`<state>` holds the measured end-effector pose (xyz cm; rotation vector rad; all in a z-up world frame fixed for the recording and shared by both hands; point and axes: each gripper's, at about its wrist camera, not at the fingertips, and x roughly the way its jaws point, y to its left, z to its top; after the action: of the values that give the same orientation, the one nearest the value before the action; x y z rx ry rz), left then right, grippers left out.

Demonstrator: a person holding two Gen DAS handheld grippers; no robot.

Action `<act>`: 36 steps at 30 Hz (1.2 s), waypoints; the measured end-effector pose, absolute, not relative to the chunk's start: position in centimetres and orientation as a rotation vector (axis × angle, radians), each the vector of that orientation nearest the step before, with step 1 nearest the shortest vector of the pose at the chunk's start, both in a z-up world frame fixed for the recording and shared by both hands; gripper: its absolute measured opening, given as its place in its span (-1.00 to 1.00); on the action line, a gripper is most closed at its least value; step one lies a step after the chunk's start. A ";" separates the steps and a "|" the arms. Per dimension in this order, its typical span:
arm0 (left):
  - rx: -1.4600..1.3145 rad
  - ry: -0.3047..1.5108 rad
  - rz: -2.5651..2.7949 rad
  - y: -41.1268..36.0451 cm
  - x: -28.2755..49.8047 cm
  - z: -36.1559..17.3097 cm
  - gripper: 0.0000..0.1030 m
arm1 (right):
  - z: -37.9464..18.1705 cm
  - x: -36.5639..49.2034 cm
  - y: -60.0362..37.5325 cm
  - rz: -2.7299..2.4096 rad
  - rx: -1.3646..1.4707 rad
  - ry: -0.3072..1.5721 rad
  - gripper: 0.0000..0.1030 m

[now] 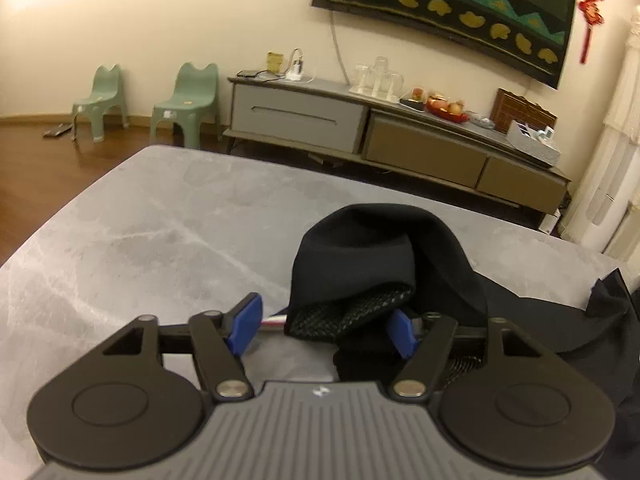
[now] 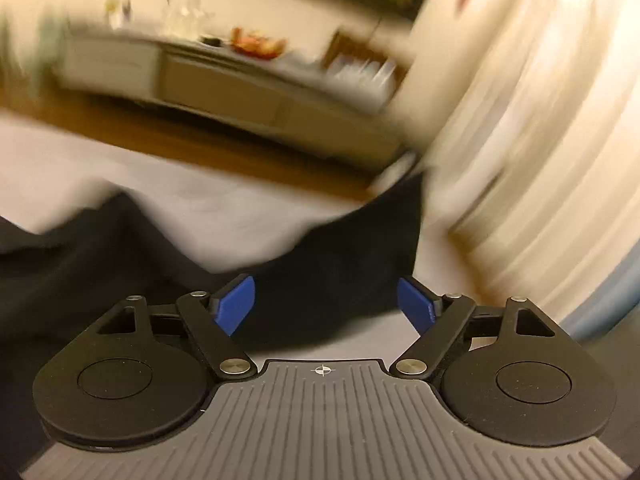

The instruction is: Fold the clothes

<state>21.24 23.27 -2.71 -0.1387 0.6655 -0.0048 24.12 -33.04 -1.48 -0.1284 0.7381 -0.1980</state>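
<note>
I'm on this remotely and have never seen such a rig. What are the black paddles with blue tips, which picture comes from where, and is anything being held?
There is no robot arm here: a person carries a two-finger gripper in each hand, with a wide-angle camera on each looking forward along its fingers. The black paddles and blue pads at the bottom of each picture are that gripper's own fingers.

The sharp picture comes from the left gripper. It looks over a grey table on which lies a black garment, bunched up, with mesh lining showing. Its jaws stand apart; cloth sits between them, but the pads do not press it.

The blurred picture comes from the right gripper, also open, with dark cloth beneath it. Neither holds anything.
</note>
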 end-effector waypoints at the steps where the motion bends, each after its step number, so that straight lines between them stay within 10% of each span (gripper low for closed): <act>1: -0.126 0.664 -0.015 23.1 21.6 -2.8 0.43 | -2.8 23.5 -33.4 -0.162 -0.049 0.766 0.61; 4: -0.062 0.690 -0.073 22.4 23.3 -4.1 0.29 | -6.4 22.2 -32.8 -0.081 0.057 0.829 0.60; 7: -0.108 0.701 -0.051 23.8 25.2 -4.8 -0.64 | -7.3 22.3 -30.5 0.000 0.083 0.835 0.61; 10: -0.377 0.671 0.109 29.1 26.3 -4.9 -0.72 | -7.8 22.5 -27.9 0.070 0.102 0.831 0.71; 18: -0.656 0.630 0.098 33.5 24.1 -2.6 -0.05 | -11.6 20.4 -23.3 0.080 0.150 0.813 0.54; 20: -0.617 0.617 0.066 32.8 23.0 -1.6 0.00 | -11.5 19.0 -21.5 0.118 0.128 0.778 -0.52; 22: -0.596 0.620 0.031 32.4 21.8 -1.0 0.02 | -11.5 19.3 -20.8 0.132 0.127 0.779 -0.94; 31: -0.398 0.756 -0.131 26.9 16.0 -2.8 0.36 | 5.9 12.3 -27.1 0.021 0.266 0.312 -0.99; 36: -0.331 0.824 -0.169 20.4 18.0 -5.9 0.68 | 2.9 13.4 -30.1 -0.187 0.220 0.460 -0.97</act>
<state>17.97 20.44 -5.93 -0.3314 0.8243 -0.1691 13.39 -30.12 2.90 0.2202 0.4601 -0.1872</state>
